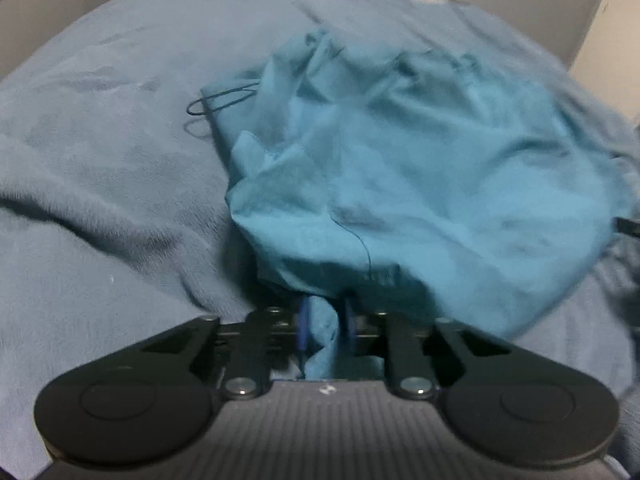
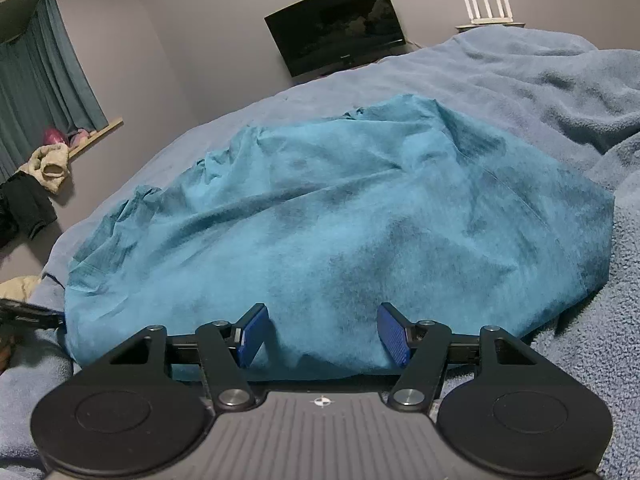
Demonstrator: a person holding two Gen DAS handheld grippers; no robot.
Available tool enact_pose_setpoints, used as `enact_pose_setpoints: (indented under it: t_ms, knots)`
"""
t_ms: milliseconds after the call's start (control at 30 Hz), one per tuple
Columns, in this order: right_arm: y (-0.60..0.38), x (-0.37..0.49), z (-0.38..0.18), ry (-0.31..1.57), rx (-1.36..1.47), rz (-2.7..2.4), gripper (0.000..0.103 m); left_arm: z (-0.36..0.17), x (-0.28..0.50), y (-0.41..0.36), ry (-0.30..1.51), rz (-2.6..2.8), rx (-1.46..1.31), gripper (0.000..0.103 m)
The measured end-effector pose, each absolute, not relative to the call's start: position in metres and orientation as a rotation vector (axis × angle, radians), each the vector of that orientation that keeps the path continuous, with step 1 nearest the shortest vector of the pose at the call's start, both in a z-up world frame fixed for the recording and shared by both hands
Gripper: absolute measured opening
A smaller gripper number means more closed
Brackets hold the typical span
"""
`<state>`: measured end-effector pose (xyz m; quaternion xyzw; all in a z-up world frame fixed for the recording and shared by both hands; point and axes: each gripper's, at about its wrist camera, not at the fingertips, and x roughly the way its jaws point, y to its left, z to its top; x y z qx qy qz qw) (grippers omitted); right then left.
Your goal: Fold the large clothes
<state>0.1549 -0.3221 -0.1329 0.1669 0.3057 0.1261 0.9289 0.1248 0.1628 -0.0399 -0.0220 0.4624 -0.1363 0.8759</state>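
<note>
A large teal garment [image 1: 400, 168] lies rumpled on a grey-blue blanket [image 1: 100, 184]; a thin dark drawstring loop [image 1: 218, 102] lies at its far left edge. My left gripper [image 1: 325, 328] is shut on a bunched fold of the garment's near edge, the cloth pinched between the blue pads. In the right wrist view the garment [image 2: 340, 208] spreads in a wide heap. My right gripper [image 2: 326, 334] is open, its blue pads [image 2: 394, 334] apart at the garment's near edge, with cloth lying between them.
The blanket [image 2: 560, 92] is wrinkled and rises in folds at the right. A black TV [image 2: 336, 28] hangs on the far wall, a white router [image 2: 488, 10] beside it. Teal curtains [image 2: 36, 76] and piled clothes [image 2: 44, 168] are at the left.
</note>
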Motion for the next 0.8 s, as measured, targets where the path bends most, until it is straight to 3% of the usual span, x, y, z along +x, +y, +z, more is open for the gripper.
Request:
enact_pose_setpoints:
  t_ms: [133, 500, 633, 700, 767, 800]
  knots:
    - [-0.322, 0.157, -0.134, 0.625, 0.34, 0.245, 0.062, -0.029, 0.094, 0.174, 0.941, -0.362, -0.103, 0.001]
    - [-0.323, 0.157, -0.133, 0.62, 0.307, 0.197, 0.06, -0.028, 0.064, 0.163, 0.954, -0.36, 0.027, 0.001]
    - [-0.321, 0.149, -0.121, 0.548, 0.268, 0.21, 0.061, -0.006, 0.054, 0.158, 0.881, -0.321, 0.072, 0.002]
    - [-0.317, 0.151, -0.117, 0.532, 0.216, 0.213, 0.061, 0.01, 0.049, 0.155, 0.812, -0.302, 0.055, 0.01]
    - [-0.31, 0.158, -0.119, 0.553, 0.171, 0.215, 0.061, 0.023, 0.048, 0.145, 0.74, -0.308, 0.041, 0.039]
    - [-0.307, 0.161, -0.122, 0.569, 0.157, 0.219, 0.06, 0.026, 0.049, 0.137, 0.714, -0.32, 0.042, 0.048]
